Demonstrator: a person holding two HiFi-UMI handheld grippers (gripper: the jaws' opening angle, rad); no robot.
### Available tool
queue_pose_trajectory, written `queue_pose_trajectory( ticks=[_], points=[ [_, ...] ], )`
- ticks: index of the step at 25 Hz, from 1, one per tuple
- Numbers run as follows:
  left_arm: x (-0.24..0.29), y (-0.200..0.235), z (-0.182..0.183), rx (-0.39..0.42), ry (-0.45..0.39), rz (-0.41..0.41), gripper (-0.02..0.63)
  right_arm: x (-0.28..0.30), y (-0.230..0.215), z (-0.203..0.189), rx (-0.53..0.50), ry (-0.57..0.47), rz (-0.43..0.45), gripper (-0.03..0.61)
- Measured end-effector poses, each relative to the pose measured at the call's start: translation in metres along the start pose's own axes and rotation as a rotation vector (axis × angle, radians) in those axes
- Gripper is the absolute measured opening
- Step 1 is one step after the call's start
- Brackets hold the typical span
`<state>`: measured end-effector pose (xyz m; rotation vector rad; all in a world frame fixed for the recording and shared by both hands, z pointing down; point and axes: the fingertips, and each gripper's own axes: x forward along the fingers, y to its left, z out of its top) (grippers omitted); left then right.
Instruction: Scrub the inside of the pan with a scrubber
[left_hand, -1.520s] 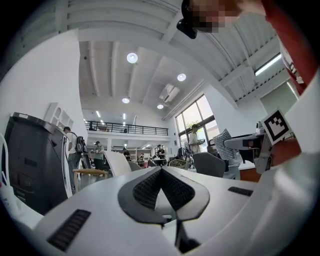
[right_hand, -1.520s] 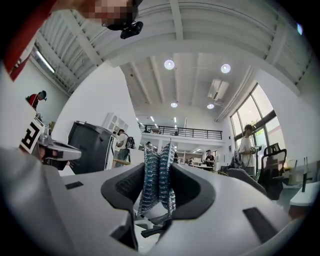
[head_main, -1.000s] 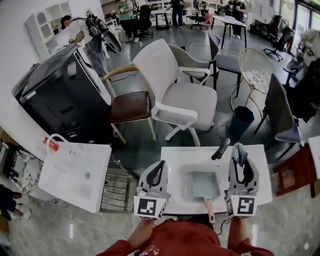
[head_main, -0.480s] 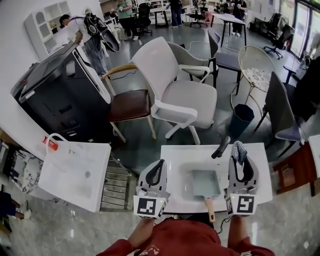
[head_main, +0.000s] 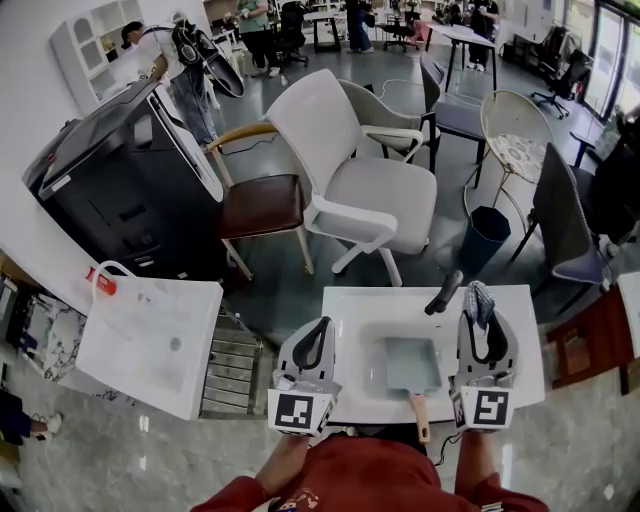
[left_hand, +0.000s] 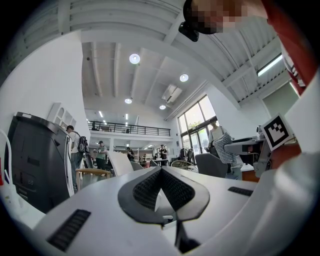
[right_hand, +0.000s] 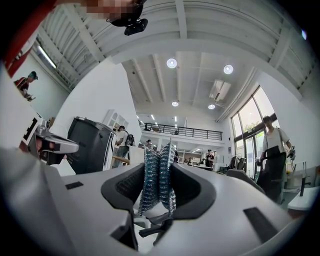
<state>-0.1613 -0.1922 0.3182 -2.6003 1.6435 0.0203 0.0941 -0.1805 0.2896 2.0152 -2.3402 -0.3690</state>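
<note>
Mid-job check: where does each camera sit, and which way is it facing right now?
Head view: on the person's head, facing steeply down at the pan; left gripper, right gripper and red sleeves show.
Left gripper view: rides that gripper, facing upward toward the ceiling; its empty fingers are closed.
Right gripper view: likewise; its fingers clamp the scrubber.
Shared: both show the black cabinet.

At the bottom of the head view, the red-sleeved arms (head_main: 345, 480) hold both grippers side by side, pointing up-frame. The grey left gripper (head_main: 322, 328) is pinched together and empty. The grey right gripper (head_main: 478, 306) clamps a blue-grey mesh scrubber (right_hand: 157, 175).
</note>
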Motion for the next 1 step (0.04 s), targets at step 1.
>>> queue_pose_trajectory(
  ticks=[1],
  points=[
    [0.0002,-0.0003,0.0001,-0.002,0.0,0.0,0.011,0.0001,-0.0003,0.0,-0.001,0.001,0.0,0.167]
  ],
)
